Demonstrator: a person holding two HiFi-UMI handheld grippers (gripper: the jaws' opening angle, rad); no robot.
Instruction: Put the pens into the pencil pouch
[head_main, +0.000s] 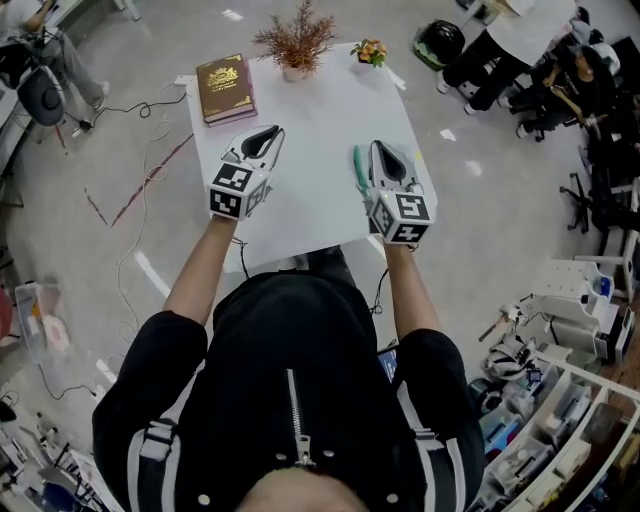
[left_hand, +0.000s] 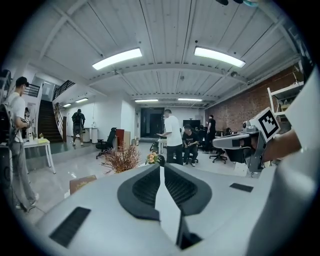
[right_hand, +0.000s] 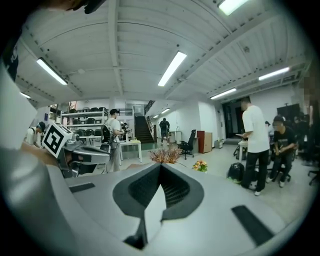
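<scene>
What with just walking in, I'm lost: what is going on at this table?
A person holds a claw in each hand over a white table. The left claw and the right claw are both shut, with nothing in them. A green thing lies on the table beside the right claw, half hidden and too small to tell pen from pouch. A book, a dried plant and small flowers sit at the far edge.

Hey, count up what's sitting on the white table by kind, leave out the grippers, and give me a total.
brown hardcover book: 1
dried reddish-brown plant in a white pot: 1
small orange-and-yellow flower arrangement: 1
teal-green slim item, partly hidden by the right gripper: 1
Total on the white table: 4
</scene>
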